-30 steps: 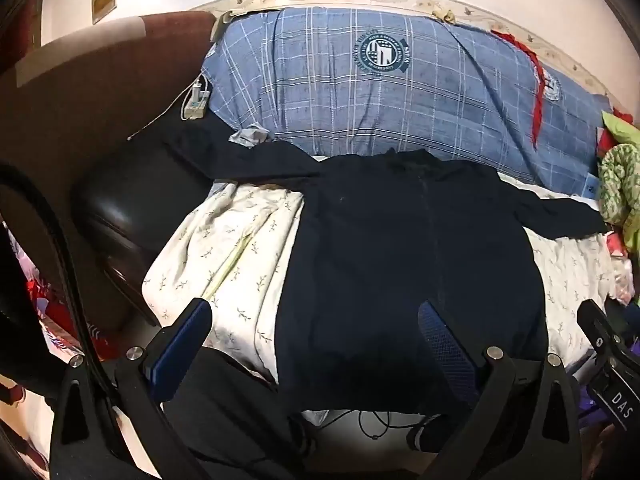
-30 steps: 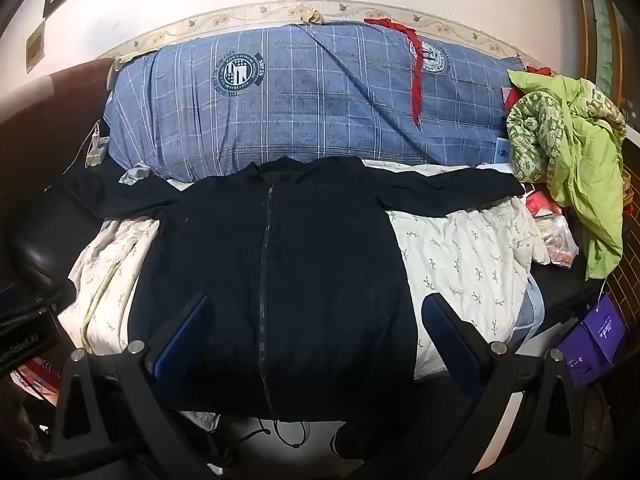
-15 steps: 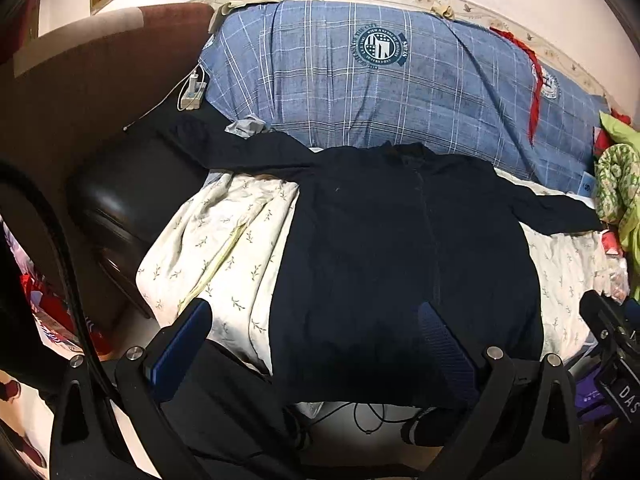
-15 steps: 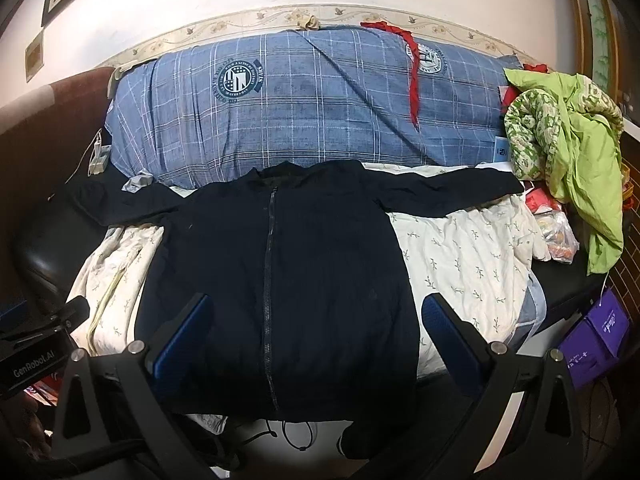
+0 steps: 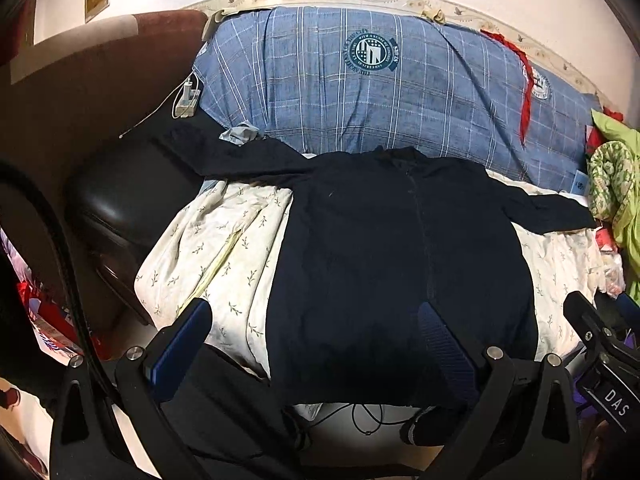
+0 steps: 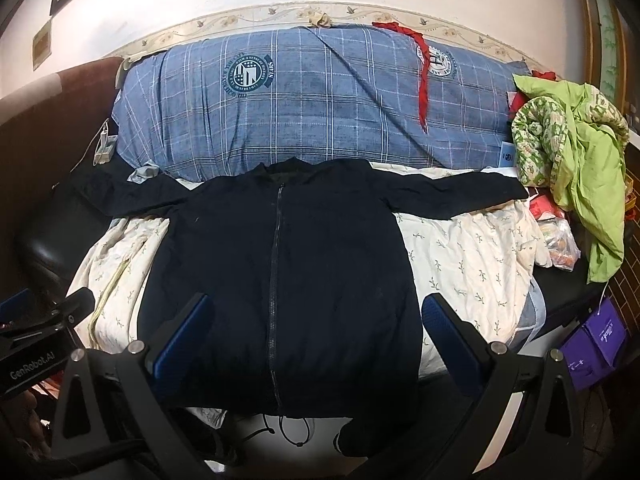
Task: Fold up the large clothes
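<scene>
Since a second ago both viewpoints are drawing slightly closer to the bed. The dark zip-up jacket point(image 6: 280, 272) is lying flat, sleeves spread, on a leaf-printed sheet point(image 6: 472, 248). The left gripper point(image 5: 316, 340) and right gripper point(image 6: 316, 328) are hanging spread wide, empty, above the hem. A blue plaid pillow point(image 6: 320, 112) is sitting behind; crumpled green cloth point(image 6: 580, 160) is crowding the right edge.

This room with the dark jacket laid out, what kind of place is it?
Most likely a lived-in bedroom at home. The black jacket lies on a bed's leaf-print sheet, with a blue plaid quilt rolled along the wall and green clothes heaped beside it.
</scene>
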